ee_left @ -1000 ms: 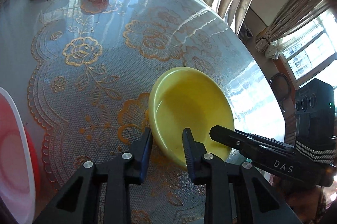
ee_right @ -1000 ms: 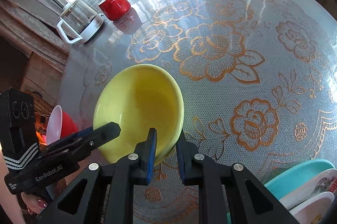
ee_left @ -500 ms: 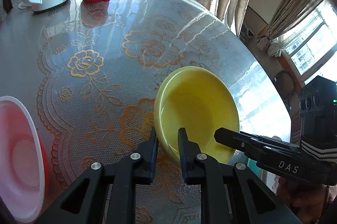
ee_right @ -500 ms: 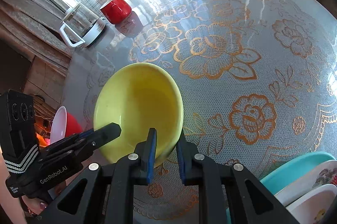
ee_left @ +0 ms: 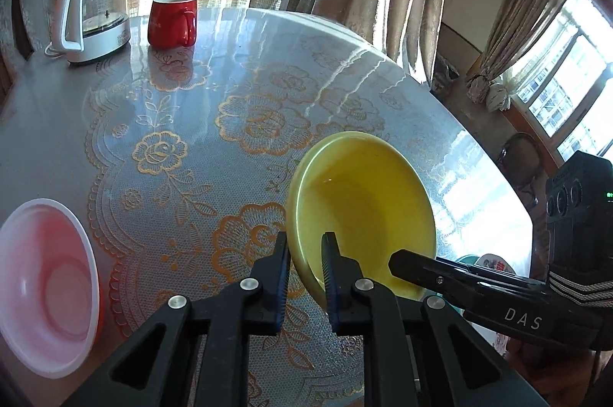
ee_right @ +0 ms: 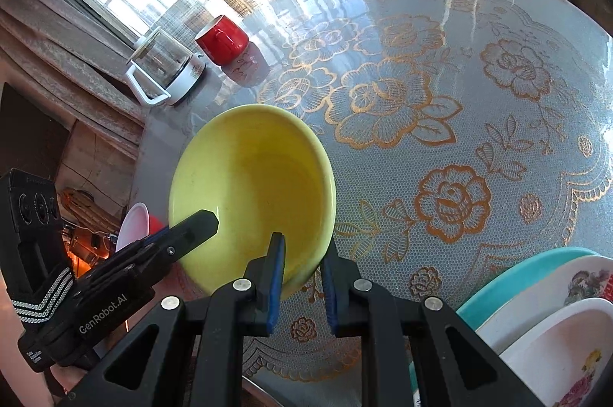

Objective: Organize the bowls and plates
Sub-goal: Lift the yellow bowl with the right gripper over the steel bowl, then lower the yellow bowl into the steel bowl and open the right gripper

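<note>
Left hand-held gripper (ee_left: 304, 255): jaws closed onto the near-left rim of the yellow bowl (ee_left: 367, 211), one finger outside the wall, one inside; both pads press the rim. These jaws have just been closing, with the rim between them. Right hand-held gripper (ee_right: 302, 259): jaws likewise nearly together, clamped on the bowl's near-right rim, blue pads on either side of the wall. Bowl held by both, tilted, above the tabletop (ee_left: 237, 123); whether its underside still touches the surface cannot be told, since the base is hidden behind its own wall.

Left of the bowl: pink bowl (ee_left: 46, 284), cut off by the lens edge; a red rim shows beneath it, the rest hidden. Near right in the right wrist view: a stack of dishes (ee_right: 544, 299), teal one furthest out, floral white ones nearer, all cut off by the frame.

Far side of the tabletop: red mug (ee_left: 172, 20) just beside a glass kettle (ee_left: 94, 23). Window glare washes out detail behind them.
</note>
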Demonstrator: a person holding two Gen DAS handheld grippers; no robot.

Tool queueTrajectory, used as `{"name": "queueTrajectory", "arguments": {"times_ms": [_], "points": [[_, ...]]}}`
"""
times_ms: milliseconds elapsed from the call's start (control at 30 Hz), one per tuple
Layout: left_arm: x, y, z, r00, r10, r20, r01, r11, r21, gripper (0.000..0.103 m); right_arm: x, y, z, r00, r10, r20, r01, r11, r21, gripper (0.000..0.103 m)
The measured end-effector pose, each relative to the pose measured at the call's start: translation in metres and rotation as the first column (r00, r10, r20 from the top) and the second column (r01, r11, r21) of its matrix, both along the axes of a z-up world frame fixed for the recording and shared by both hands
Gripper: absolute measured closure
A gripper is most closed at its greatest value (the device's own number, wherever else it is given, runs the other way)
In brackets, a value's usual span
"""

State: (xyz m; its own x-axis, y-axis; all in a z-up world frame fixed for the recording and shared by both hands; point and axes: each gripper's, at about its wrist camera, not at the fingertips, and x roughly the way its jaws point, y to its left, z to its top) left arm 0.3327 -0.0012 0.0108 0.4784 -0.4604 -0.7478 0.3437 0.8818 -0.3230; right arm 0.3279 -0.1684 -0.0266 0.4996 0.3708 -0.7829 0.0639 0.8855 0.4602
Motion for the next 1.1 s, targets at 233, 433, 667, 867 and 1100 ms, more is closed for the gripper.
{"name": "queueTrajectory", "arguments": {"times_ms": [233,433,667,867,1100], "points": [[-0.016,-0.012,0.013,0.997,-0.019,0.069,0.019,1.0,0.005,0.087,-0.024,-0.011,0.014,0.997,-0.042,0.067,0.042,0.999,0.003,0.085],[-0.038,-0.021,0.026,0.985,-0.018,0.17,0.014,1.0,0.026,0.087,-0.05,-0.014,0.03,0.991,-0.053,0.122,0.055,0.998,-0.012,0.085],[-0.064,-0.022,0.033,0.971,-0.009,0.24,0.002,1.0,0.027,0.087,-0.073,-0.015,0.04,0.986,-0.057,0.158,0.059,0.998,-0.005,0.085],[-0.086,-0.019,0.03,0.966,0.002,0.259,-0.013,0.999,0.04,0.087,-0.087,-0.012,0.04,0.985,-0.048,0.166,0.05,0.999,-0.006,0.085],[-0.115,0.0,0.017,0.965,0.042,0.257,-0.047,0.999,0.013,0.087,-0.102,-0.004,0.031,0.989,-0.015,0.148,0.011,1.0,0.023,0.085]]}}
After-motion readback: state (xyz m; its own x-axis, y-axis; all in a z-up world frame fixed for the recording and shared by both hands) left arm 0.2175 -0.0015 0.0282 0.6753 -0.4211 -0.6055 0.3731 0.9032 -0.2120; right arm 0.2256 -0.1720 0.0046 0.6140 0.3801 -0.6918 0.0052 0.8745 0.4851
